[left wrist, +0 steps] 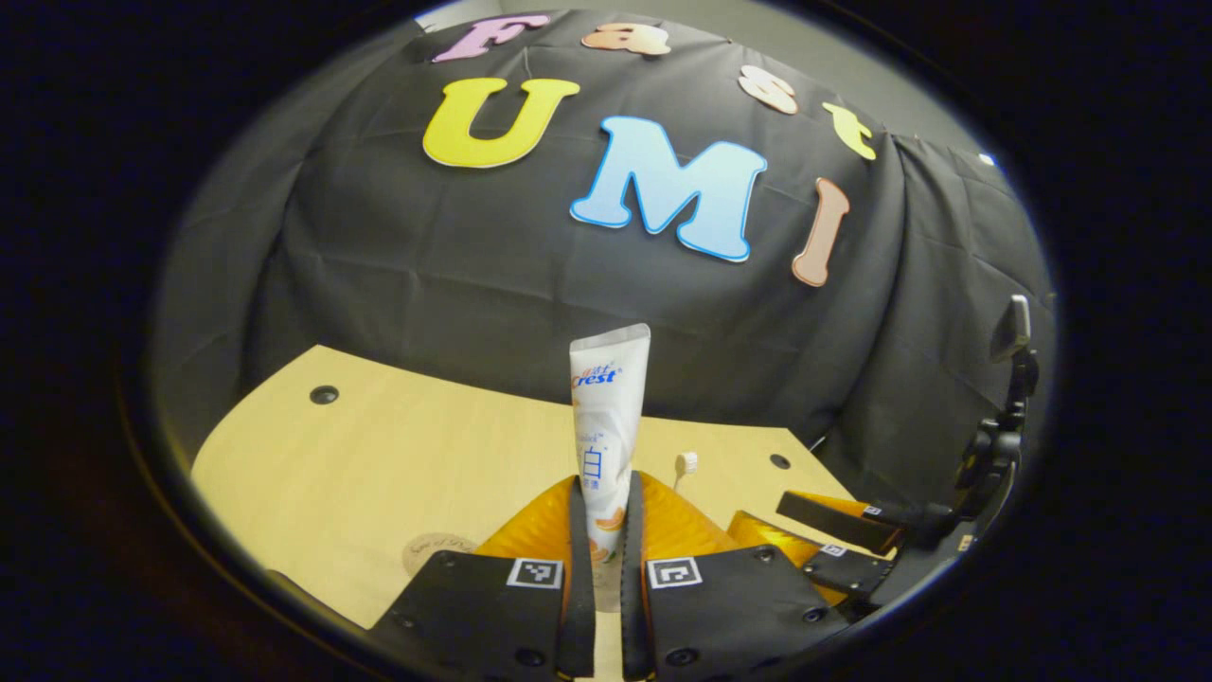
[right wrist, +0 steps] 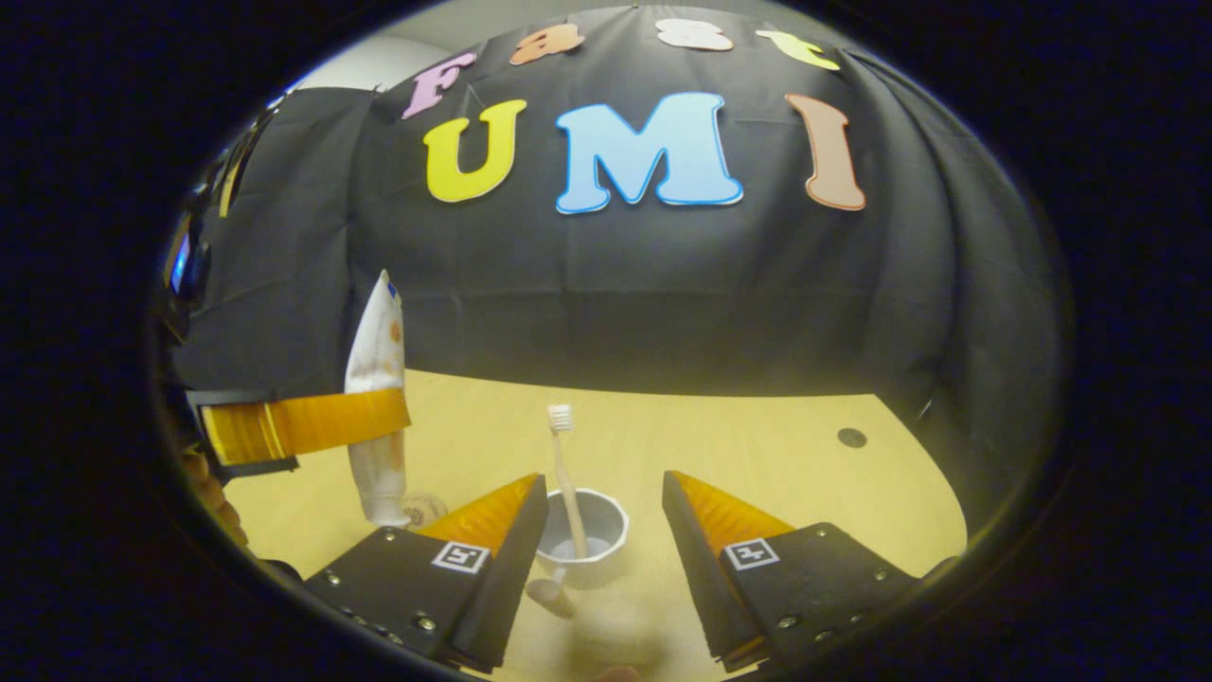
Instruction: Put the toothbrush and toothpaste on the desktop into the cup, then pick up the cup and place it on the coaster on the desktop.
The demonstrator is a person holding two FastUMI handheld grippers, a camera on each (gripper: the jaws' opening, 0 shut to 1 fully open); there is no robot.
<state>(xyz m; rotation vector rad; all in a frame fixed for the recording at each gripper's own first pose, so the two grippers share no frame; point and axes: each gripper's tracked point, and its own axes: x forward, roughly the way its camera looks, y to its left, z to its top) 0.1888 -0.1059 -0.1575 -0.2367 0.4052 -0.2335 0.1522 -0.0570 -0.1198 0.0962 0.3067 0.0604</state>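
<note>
In the left gripper view, the left claw (left wrist: pixel 606 568) at bottom centre pinches the toothpaste (left wrist: pixel 608 417) upright between its 2 fingers, above the pale wooden surface (left wrist: pixel 379 445). The toothbrush (left wrist: pixel 684 466) head peeks up just right of the tube. The coaster (left wrist: pixel 437 551) lies at lower left.

In the right gripper view, the right claw (right wrist: pixel 604 526) stands spread at the bottom, gripping nothing. Between its fingers sits the cup (right wrist: pixel 585 538) with the toothbrush standing in it. At left the toothpaste hangs upright in the left claw, beside the coaster.
</note>
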